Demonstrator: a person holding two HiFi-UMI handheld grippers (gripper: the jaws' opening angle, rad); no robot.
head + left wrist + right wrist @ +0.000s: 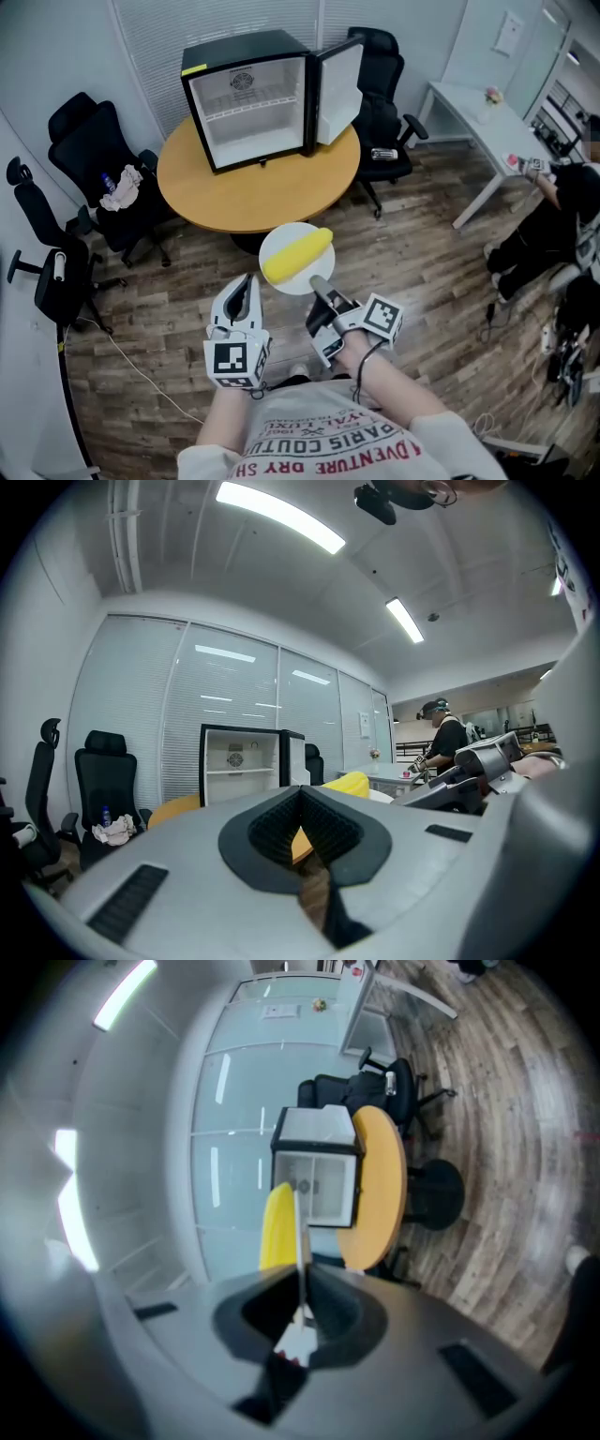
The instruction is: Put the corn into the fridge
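A yellow corn cob (297,256) lies on a round white plate (278,240) held in the air over the wooden floor, short of the round table (258,183). My right gripper (320,284) is shut on the plate's near rim. In the right gripper view the plate (298,1232) shows edge-on between the jaws, with the corn (277,1227) to its left. A black mini fridge (251,98) stands on the table, its door (339,92) swung open to the right and its white inside bare. My left gripper (246,283) is shut on nothing, left of the plate.
Black office chairs (94,150) stand left of the table and more (380,103) behind it. A white desk (487,122) is at the right, with a seated person (553,216) beside it. A cable (131,361) trails over the floor at the left.
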